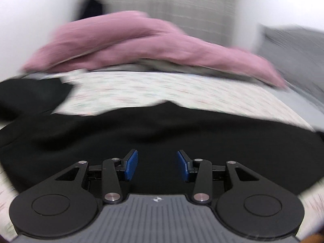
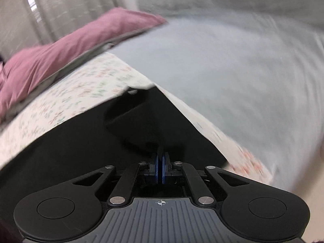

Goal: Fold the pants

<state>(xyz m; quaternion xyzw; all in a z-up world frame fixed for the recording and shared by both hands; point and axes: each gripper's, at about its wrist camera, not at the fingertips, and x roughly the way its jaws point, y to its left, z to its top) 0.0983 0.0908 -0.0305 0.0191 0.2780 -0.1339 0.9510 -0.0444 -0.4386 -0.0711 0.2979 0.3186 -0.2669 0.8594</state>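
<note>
Black pants (image 1: 141, 133) lie flat on the bed's floral sheet (image 1: 162, 93). Right hand-held gripper (image 2: 161, 163) pinched closed on pants fabric at 12 o'clock. Left hand-held gripper (image 1: 157, 165) half-spread, empty, over the cloth; pants run 9-to-3 across it.

We're in a bedroom here, a home by every sign. There's a bed (image 2: 232, 64) spread with a pale grey-blue sheet, and over it a white cloth with a small floral print (image 1: 162, 89). A rumpled pink pillow or duvet (image 1: 131, 42) lies along the far side, and light curtains (image 2: 66, 6) hang behind it against a pale wall.
</note>
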